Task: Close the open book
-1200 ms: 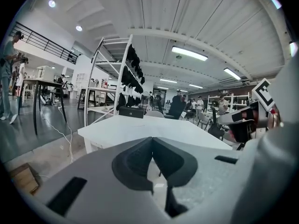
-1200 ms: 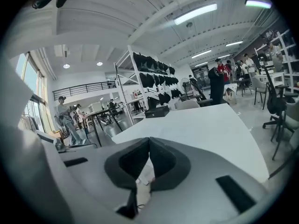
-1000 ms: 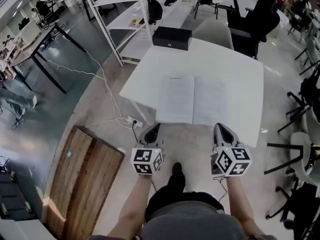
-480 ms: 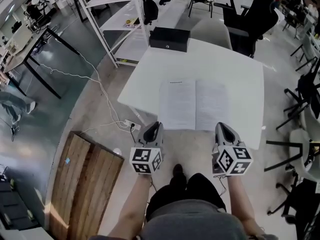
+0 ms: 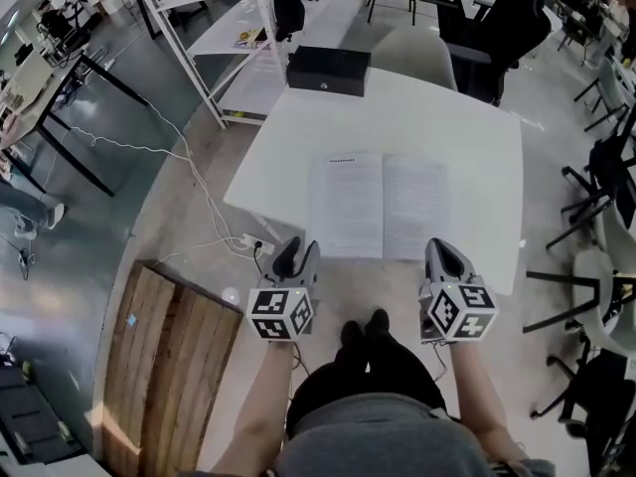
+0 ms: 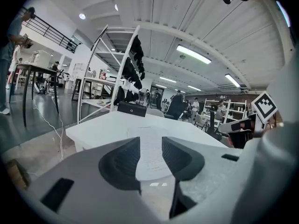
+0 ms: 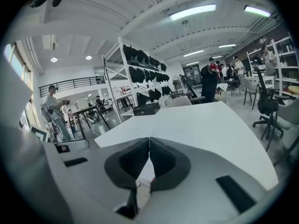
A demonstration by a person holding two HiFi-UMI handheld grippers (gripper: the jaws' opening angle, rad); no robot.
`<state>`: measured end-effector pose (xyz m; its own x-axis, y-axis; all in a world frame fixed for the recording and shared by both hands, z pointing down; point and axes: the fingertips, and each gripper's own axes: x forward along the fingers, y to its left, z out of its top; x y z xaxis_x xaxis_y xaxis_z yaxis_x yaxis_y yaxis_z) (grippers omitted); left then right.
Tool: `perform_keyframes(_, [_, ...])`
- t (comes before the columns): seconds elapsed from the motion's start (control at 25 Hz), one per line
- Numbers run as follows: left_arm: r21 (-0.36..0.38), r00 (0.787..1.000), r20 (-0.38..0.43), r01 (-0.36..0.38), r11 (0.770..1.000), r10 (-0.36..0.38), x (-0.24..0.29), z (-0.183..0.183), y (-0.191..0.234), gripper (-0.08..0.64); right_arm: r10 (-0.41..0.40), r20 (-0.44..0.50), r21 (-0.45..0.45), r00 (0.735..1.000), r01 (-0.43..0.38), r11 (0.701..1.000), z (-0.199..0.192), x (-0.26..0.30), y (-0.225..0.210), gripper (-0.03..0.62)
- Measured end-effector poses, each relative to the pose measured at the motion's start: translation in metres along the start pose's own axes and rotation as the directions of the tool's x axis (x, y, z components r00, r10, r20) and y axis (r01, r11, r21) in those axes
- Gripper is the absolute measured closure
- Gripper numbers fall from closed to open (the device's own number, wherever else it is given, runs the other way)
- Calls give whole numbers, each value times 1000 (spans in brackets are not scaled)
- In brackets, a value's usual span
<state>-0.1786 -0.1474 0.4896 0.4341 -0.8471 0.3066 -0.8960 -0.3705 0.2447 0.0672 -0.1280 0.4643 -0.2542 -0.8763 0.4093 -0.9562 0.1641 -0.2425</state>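
You can read no text here: the print on the open book (image 5: 383, 205) is too small to make out.

left gripper (image 5: 297, 254): jaws apart, just been opening, nothing between | right gripper (image 5: 443, 253): jaws together, empty | forearms (image 5: 260, 396): stretched forward, side by side

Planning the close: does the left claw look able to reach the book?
Probably yes: the left claw has just been opening, holds nothing, and hangs just short of the book with nothing between them.
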Motion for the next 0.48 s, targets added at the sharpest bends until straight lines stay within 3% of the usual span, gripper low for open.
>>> perform_keyframes(0.24, [-54, 999, -34, -25, 998, 23, 7, -12, 4, 419, -22, -52, 0, 998, 22, 1000, -8, 6, -20, 566])
perform_keyframes(0.48, [-188, 996, -64, -65, 980, 54, 12, -31, 14, 402, -24, -89, -1, 996, 24, 1000, -12, 17, -31, 566])
